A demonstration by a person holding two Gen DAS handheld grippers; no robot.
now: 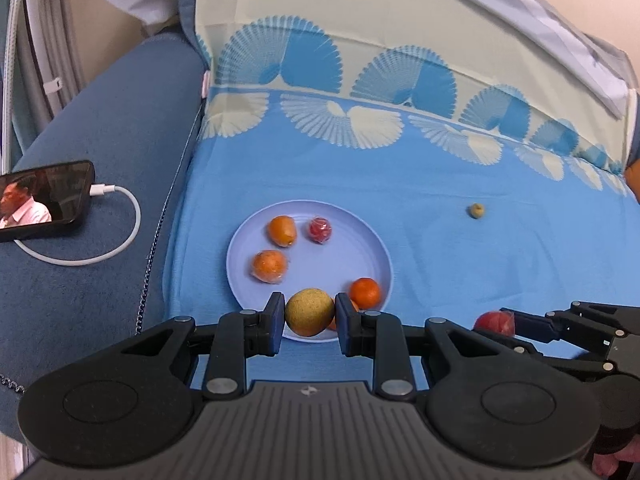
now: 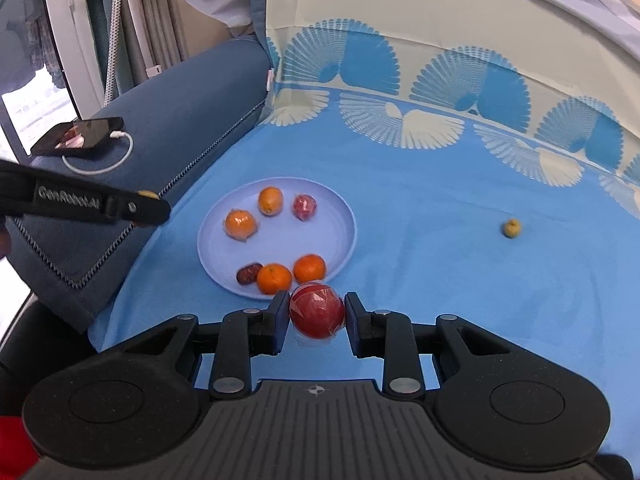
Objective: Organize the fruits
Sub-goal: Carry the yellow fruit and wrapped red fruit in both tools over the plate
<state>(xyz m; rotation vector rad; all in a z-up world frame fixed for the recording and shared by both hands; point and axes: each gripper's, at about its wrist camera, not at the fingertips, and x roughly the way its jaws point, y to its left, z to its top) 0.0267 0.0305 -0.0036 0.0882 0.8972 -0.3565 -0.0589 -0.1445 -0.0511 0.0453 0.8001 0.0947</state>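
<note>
I see a blue bedsheet (image 2: pixel 440 240) carrying a pale plate (image 2: pixel 340 236) of oranges near its left edge. My left hand-held gripper (image 1: pixel 310 322) pinches a yellow-green fruit (image 1: pixel 309 312) over the plate's near rim; my right hand-held gripper (image 2: pixel 317 318) pinches a wrapped red apple (image 2: pixel 316 310) just beside that rim.

My black left gripper (image 1: pixel 310 322) holds a speckled yellow-green round fruit (image 1: pixel 309 312); my right gripper (image 2: pixel 317 318) holds a red fruit in clear film (image 2: pixel 317 311). The round plastic plate (image 2: pixel 340 216) is pale lavender. The bedsheet (image 2: pixel 440 248) is sky blue, bordered with cream and blue fan shapes.
</note>
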